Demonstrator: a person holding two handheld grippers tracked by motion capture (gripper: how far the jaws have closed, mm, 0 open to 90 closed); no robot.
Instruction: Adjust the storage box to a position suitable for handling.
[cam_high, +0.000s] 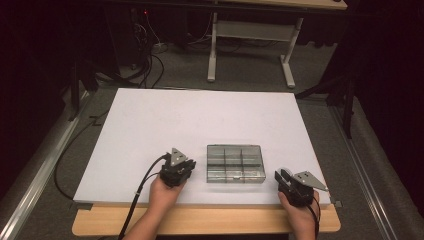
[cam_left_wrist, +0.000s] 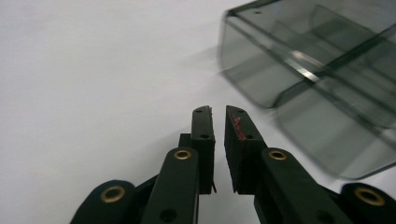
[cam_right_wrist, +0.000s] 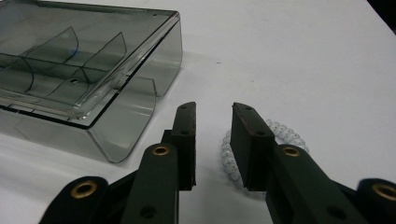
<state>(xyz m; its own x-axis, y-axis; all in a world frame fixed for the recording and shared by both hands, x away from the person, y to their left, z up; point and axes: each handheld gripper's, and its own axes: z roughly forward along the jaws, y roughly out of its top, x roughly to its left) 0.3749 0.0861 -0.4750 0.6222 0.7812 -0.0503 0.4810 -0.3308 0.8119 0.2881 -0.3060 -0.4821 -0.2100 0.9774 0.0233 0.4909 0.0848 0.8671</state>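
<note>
Right gripper view has a white beaded bracelet (cam_right_wrist: 280, 133) lying on the white table (cam_right_wrist: 303, 56), partly behind the right gripper (cam_right_wrist: 213, 114)'s right-hand jaw; the jaws stand apart with nothing between them. A smoky clear compartment box (cam_right_wrist: 93, 60) with its lid closed sits just beside it. High view puts that box (cam_high: 235, 163) between both grippers; the left gripper (cam_high: 176, 169)'s jaws are a narrow slit apart, gripping nothing.

Pretty dim room, grey carpet floor (cam_high: 250, 70) all around. The white board (cam_high: 200, 120) sits on a wooden table (cam_high: 200, 222), with another desk on white legs (cam_high: 212, 50) behind it and a tangle of black cables (cam_high: 147, 55) on the floor at back left.
</note>
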